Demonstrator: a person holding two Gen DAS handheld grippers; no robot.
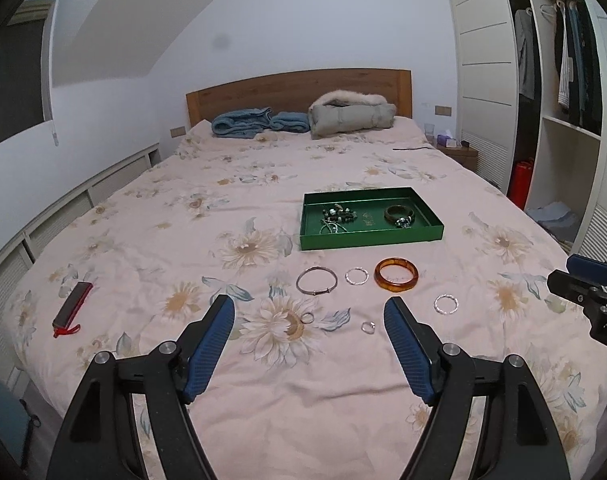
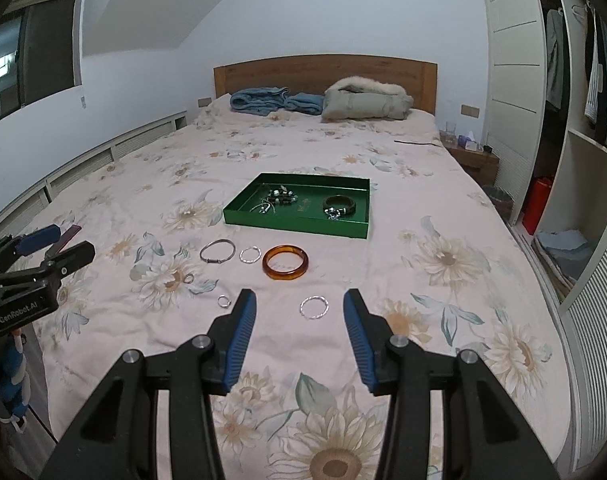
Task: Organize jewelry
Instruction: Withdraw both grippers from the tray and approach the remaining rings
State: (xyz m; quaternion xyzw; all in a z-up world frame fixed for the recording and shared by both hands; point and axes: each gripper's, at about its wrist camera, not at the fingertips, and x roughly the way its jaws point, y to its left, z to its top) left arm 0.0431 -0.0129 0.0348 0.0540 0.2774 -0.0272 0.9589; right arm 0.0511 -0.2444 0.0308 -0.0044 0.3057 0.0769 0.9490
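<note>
Bare floral bedspread (image 2: 443, 216) is seen to the right of the green tray (image 2: 295, 227) and ahead of both grippers. The approach to the tray's near wall is crossed by a row of an amber bangle (image 2: 285, 262), a silver bangle (image 2: 218, 251) and a small silver ring (image 2: 250, 255). Its floor is partly occupied by beaded bracelets (image 2: 277, 200) and a dark bangle (image 2: 339, 204).

Glossy amber bangle (image 2: 285, 262), wooden headboard (image 1: 299, 90)

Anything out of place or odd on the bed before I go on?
Nothing is damaged or spilled. Loose jewelry lies outside the green tray: an amber bangle, a silver bangle, two silver hoops and two small rings. A red-trimmed case lies apart near the bed's left edge.
</note>
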